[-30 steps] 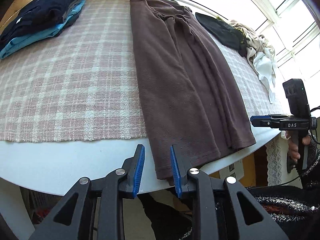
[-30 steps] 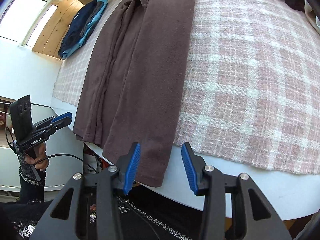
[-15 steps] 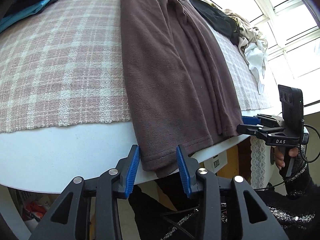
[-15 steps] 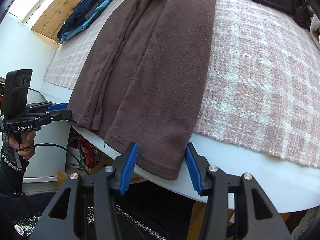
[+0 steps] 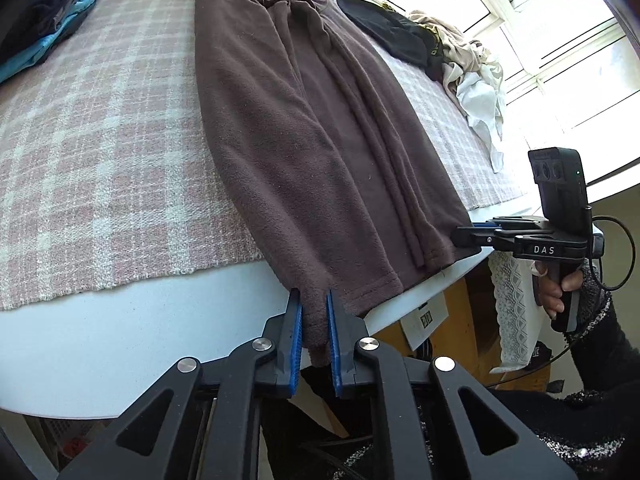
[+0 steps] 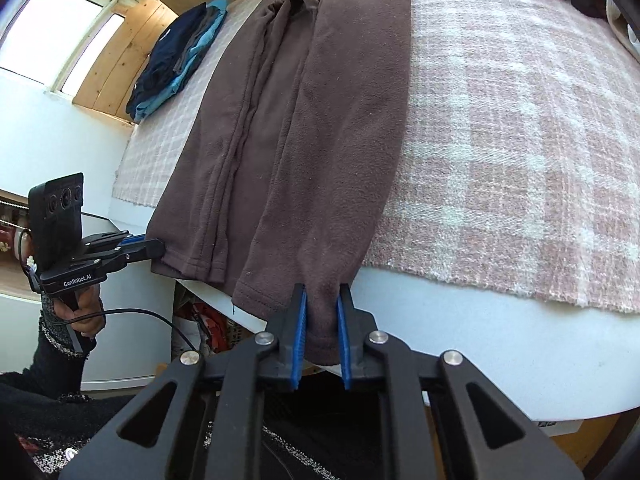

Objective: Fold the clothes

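Note:
A long brown fleece garment [image 5: 304,128] lies lengthwise on the plaid cloth, its hem hanging over the near table edge. My left gripper [image 5: 313,296] is closing on the hem's left corner, its blue pads pressing the bunched fabric. In the right wrist view the same garment [image 6: 312,120] has its right hem corner pinched in my right gripper [image 6: 322,292], whose jaws are also closing. Each gripper shows in the other's view: the right one [image 5: 466,236] and the left one [image 6: 156,246], both at the hem and held by a hand in a dark sleeve.
A pink plaid cloth [image 5: 100,140] covers the white table [image 5: 120,320]. A folded stack of dark and blue clothes [image 5: 44,20] sits at the far left. A black garment [image 5: 384,28] and a loose pile of pale clothes [image 5: 460,52] lie at the far right by the window.
Both grippers have gone from open beside the hem to closed on its two corners. The fabric now bunches between each pair of pads.

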Demonstrator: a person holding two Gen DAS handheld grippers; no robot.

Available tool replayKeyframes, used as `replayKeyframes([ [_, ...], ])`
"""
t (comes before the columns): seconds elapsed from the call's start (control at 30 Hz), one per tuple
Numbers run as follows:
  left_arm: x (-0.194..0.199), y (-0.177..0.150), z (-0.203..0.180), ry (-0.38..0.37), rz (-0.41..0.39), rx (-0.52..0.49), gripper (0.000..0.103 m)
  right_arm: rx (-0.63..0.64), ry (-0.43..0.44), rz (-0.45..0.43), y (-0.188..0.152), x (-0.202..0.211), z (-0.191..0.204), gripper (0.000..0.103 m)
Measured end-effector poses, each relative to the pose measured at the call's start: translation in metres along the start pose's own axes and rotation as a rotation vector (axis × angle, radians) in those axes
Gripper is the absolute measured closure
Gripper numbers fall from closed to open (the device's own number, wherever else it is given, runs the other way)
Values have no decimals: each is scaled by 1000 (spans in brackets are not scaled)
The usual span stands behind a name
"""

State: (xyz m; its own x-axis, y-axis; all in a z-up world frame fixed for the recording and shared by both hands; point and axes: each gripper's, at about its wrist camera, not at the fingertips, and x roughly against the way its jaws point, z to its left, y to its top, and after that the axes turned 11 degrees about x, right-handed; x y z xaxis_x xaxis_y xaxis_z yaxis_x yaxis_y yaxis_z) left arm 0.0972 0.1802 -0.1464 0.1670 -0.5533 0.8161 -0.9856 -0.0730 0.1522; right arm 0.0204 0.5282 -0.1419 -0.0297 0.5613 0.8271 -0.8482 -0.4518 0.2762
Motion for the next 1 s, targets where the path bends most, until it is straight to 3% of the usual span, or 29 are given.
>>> replayKeyframes([
  [0.27, 48, 32, -1, -242, -69, 115, 93, -129, 239, -155, 29, 41, -3, 90],
  [0.47, 66, 97, -10, -341, -125, 150, 93, -199, 378, -233, 92, 60, -27, 90],
  [0.57, 59, 139, -21, -328, -159, 147, 93, -238, 426, -247, 128, 63, -47, 90],
  [0.73, 46, 201, -5, -287, -187, 176, 92, -285, 436, -208, 178, 54, -89, 90],
  [1.0, -15, 276, 37, -201, -81, 245, 92, -395, 378, -122, 228, 7, -134, 90],
])
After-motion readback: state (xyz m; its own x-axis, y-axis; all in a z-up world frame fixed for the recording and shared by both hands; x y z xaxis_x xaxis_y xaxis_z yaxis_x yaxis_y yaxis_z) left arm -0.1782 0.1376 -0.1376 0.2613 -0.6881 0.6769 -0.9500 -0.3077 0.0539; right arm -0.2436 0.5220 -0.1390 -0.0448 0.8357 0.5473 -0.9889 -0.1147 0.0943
